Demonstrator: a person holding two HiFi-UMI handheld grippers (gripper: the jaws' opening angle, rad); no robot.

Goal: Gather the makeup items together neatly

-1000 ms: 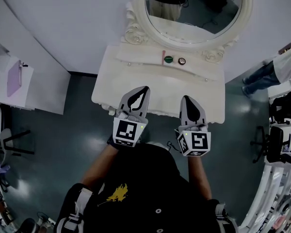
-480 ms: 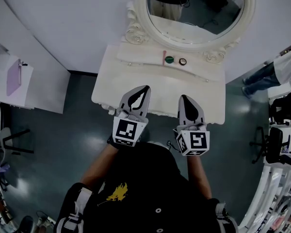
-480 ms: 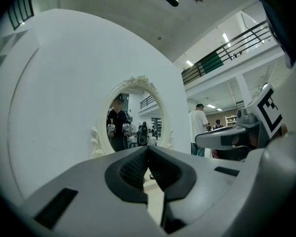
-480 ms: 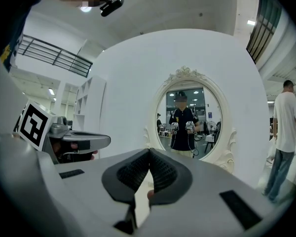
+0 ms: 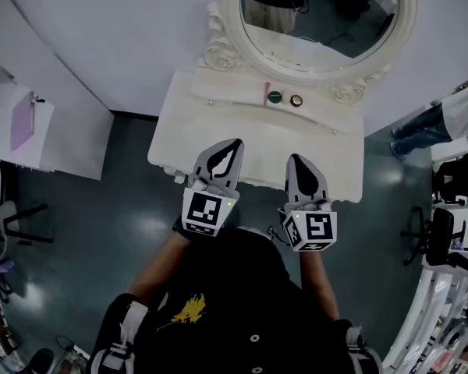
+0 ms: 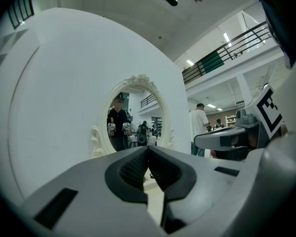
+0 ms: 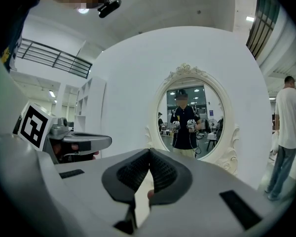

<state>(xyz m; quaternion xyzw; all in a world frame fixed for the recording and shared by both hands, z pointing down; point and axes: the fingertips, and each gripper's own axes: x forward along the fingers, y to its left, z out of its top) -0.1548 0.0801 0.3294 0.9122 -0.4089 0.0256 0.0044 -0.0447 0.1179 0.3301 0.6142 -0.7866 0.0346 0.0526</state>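
On the white dressing table (image 5: 218, 135), close under the mirror, lie a slim pink stick (image 5: 266, 93), a round green compact (image 5: 274, 97) and a small dark round pot with a light rim (image 5: 296, 100). My left gripper (image 5: 235, 142) hovers over the table's front edge, shut and empty. My right gripper (image 5: 296, 158) is beside it to the right, also shut with nothing in it. Both point toward the mirror, well short of the items. In the left gripper view the left gripper (image 6: 148, 147) has its jaws together, and in the right gripper view the right gripper (image 7: 149, 151) likewise.
An oval mirror (image 5: 320, 14) in an ornate white frame stands at the back of the table against a curved white wall (image 5: 101, 29). A white side desk (image 5: 31, 131) is at the left. A person (image 5: 444, 115) stands to the right, near chairs and shelving.
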